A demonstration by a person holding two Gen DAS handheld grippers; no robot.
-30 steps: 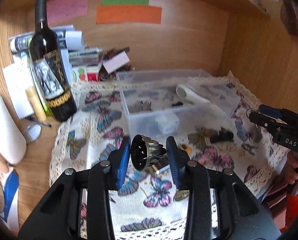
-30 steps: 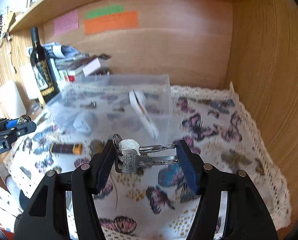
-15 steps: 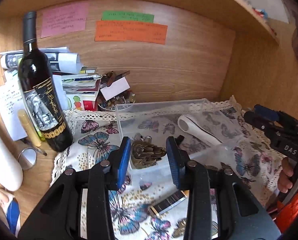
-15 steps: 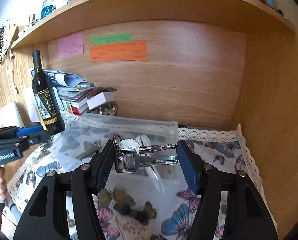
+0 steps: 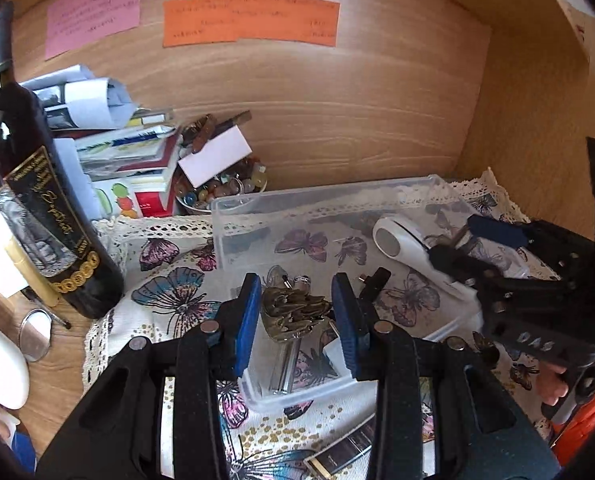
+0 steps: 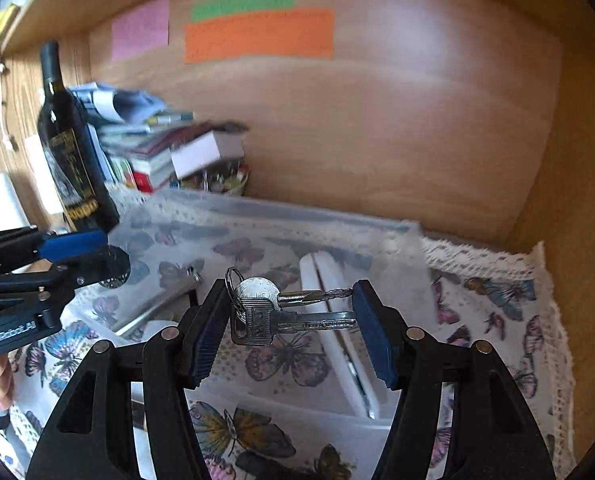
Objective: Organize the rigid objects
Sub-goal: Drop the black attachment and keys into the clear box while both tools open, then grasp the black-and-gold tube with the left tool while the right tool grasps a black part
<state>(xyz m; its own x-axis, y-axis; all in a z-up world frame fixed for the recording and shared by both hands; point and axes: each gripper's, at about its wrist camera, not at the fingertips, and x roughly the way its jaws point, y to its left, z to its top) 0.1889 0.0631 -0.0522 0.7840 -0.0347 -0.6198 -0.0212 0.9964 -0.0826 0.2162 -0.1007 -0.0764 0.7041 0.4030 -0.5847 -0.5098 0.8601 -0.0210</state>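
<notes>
While held above the clear bin [image 5: 337,196] near its front edge, stiff, light keys [image 6: 273,312] are clamped by the right gripper [image 6: 293,328]; a hard brass ornament [image 5: 295,312] is pinched by the left gripper [image 5: 297,312].

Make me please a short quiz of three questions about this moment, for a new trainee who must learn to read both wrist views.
1. True or false: the left gripper is shut on a bunch of keys.
2. What does the right gripper hold? A) a wine bottle B) keys on a ring C) a white handle
3. Fill in: both grippers hang over the clear plastic ____.

Key
1. False: it holds a bronze ornament.
2. B: the keys sit between its pads.
3. box, which already holds a white tool and small items; the wine bottle stands on its left side.
</notes>
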